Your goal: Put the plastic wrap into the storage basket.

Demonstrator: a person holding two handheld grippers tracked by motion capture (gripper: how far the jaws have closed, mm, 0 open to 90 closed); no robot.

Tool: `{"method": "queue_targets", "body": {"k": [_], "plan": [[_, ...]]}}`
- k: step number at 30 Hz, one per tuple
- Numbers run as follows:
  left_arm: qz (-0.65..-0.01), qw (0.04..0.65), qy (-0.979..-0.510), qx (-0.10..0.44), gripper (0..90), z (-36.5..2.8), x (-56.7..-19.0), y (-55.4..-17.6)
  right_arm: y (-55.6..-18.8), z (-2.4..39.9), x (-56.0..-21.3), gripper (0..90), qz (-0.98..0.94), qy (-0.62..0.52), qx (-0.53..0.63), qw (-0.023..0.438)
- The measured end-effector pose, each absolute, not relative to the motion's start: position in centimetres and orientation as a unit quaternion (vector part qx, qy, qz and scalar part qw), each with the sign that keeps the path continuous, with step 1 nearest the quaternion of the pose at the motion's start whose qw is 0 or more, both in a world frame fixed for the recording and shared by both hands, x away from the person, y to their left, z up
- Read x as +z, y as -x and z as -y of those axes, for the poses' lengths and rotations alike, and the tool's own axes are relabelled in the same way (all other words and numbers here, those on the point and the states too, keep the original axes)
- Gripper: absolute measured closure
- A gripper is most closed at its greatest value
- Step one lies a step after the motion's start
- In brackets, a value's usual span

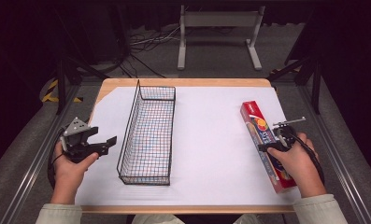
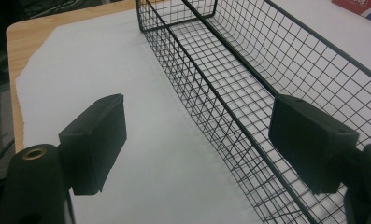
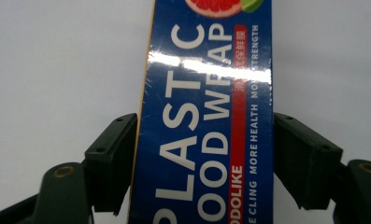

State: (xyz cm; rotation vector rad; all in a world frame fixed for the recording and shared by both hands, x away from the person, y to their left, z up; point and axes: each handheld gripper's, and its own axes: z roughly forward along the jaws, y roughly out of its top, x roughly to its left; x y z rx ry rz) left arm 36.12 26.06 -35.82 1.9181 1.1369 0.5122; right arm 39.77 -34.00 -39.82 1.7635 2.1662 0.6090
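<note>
- The plastic food wrap box point(image 1: 266, 145) lies flat on the white paper sheet point(image 1: 211, 140) at the right side of the table point(image 1: 183, 82), its long axis running away from the person, well apart from the wire basket point(image 1: 148, 135)
- The right gripper point(image 1: 273, 146) sits over the nearer half of the box, and in the right gripper view its two black jaws stand either side of the box point(image 3: 206, 126), against its long edges; the left one appears to touch the cardboard, while at the right one contact is too close to call, so whether it is clamped cannot be told
- The left gripper point(image 2: 197, 144) is held beside the basket's near left wall point(image 2: 211, 93), jaws wide apart with nothing between them
- The box looks like a long, light cardboard carton with a roll inside: stiff along its length, but the thin side walls would likely dent under a hard squeeze
- Its glossy printed face shows a bright glare band, so the surface is probably slick, and a loose pinch could let it slide
- Taking it across the narrow width near mid-length seems the sound choice; a hold too near one end would likely let the far end droop or swing
- The basket is narrow and long, so the box would probably need to stay lined up with it to go in
</note>
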Motion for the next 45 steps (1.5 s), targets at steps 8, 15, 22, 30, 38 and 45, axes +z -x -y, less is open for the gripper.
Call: {"method": "queue_targets", "body": {"k": [8,15,22,30,38,45], "plan": [[-0.455,0.399,-0.764,0.222,20.5,-25.9,-35.9,-36.2,-40.3,33.7,-40.7,32.3,-0.76,-0.615,0.178,0.115],[-0.46,0.4,-0.763,0.217,36.0,-26.3,-36.0,-36.2,-40.6,33.1,-40.7,37.7,-0.761,-0.62,0.146,0.121],[-0.45,0.419,-0.757,0.22,40.7,-26.6,-35.7,-36.2,-40.9,33.2,-40.3,40.9,-0.77,-0.608,0.145,0.128],[-0.423,0.447,-0.76,0.207,26.9,-26.2,-35.8,-36.6,-40.8,32.5,-37.5,41.0,-0.789,-0.576,0.165,0.139],[-0.407,0.428,-0.786,0.181,10.7,-25.2,-35.2,-36.9,-40.9,31.1,-34.1,40.8,-0.818,-0.529,0.175,0.143],[-0.372,0.439,-0.803,0.156,5.2,-24.6,-34.4,-37.1,-41.0,29.3,-31.9,40.7,-0.851,-0.474,0.179,0.139]]}}
